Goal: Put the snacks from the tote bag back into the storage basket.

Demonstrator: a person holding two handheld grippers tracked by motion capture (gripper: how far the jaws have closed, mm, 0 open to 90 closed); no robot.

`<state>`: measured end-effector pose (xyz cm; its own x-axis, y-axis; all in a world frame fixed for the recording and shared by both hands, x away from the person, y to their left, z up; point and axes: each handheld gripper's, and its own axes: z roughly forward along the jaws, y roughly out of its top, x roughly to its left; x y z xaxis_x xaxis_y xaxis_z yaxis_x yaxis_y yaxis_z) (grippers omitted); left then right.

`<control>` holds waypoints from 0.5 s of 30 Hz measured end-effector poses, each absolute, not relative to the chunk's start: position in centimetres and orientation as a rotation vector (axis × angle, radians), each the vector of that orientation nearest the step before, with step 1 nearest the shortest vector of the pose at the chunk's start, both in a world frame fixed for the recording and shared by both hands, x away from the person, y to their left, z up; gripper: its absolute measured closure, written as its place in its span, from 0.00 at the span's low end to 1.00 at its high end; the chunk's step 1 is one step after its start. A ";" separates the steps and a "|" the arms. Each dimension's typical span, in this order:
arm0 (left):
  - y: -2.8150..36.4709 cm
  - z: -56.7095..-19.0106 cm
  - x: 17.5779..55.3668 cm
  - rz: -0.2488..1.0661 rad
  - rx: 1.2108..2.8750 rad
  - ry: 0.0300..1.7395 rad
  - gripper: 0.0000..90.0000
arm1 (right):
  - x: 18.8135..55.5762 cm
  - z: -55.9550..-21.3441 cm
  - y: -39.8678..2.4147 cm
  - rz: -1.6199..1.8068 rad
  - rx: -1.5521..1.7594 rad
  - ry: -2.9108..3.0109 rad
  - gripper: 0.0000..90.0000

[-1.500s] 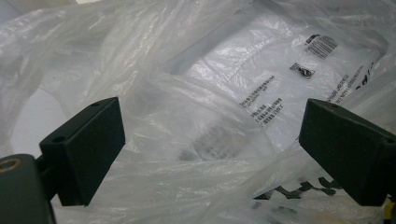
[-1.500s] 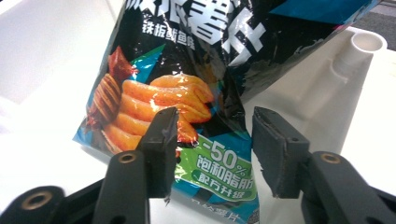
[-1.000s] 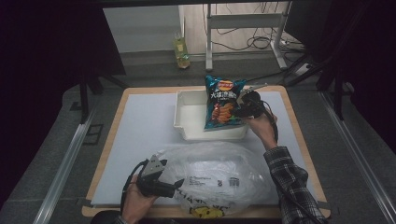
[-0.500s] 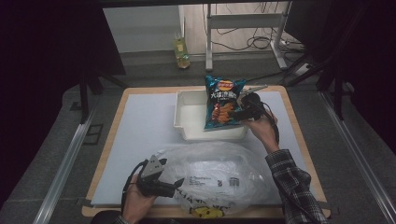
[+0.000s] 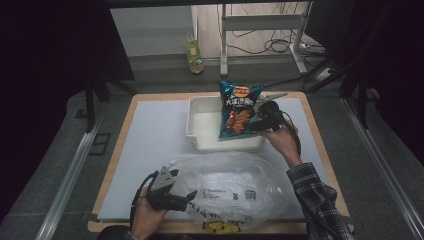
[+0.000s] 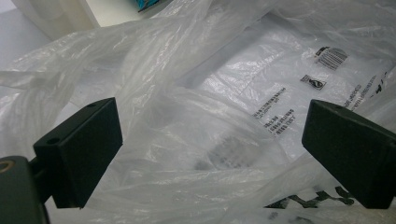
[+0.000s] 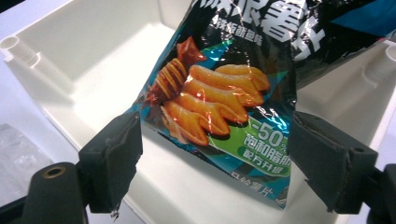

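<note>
1. High view, left side: I keep the left gripper at the near-left edge of the clear plastic bag, which lies crumpled on the table's near half. In the left gripper view its jaws stand wide apart with the film between them; the pads press on nothing.
2. Centre: the white bin sits on the table's far half, beyond the plastic bag and apart from it.
3. Right of centre: the chip bag stands upright, its lower end inside the bin and its top leaning above the far rim.
4. Right side: the right gripper is at the chip bag's right edge. Its jaws have just been opening; in the right gripper view the pads flank the chip bag and appear to have let go of it.
5. Step in hand, as I judge it: releasing the chip bag into the bin.
6. Next move, as I judge it: draw the right gripper back level without snagging the foil, or the chip bag may tip out.
7. Surface: a pale mat on a wood-edged table.
8. Room: dark surround, grey floor, a yellow bottle and cables beyond.
</note>
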<state>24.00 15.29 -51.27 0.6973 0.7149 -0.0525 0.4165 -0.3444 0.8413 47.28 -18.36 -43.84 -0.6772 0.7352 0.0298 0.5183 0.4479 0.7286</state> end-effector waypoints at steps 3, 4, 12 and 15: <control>15.3 -51.3 24.0 0.409 1.988 0.867 0.05 | 47.0 -43.6 -18.3 1.067 1.063 2.421 0.19; 15.3 -51.3 24.0 0.411 1.990 0.867 0.05 | 46.9 -43.6 -18.3 1.070 1.057 2.420 0.19; 15.2 -51.3 24.0 0.413 1.993 0.858 0.05 | 46.1 -43.3 -18.0 1.082 1.030 2.430 0.17; 15.2 -51.3 24.0 0.413 1.995 0.858 0.05 | 45.8 -43.2 -17.9 1.080 1.016 2.440 0.16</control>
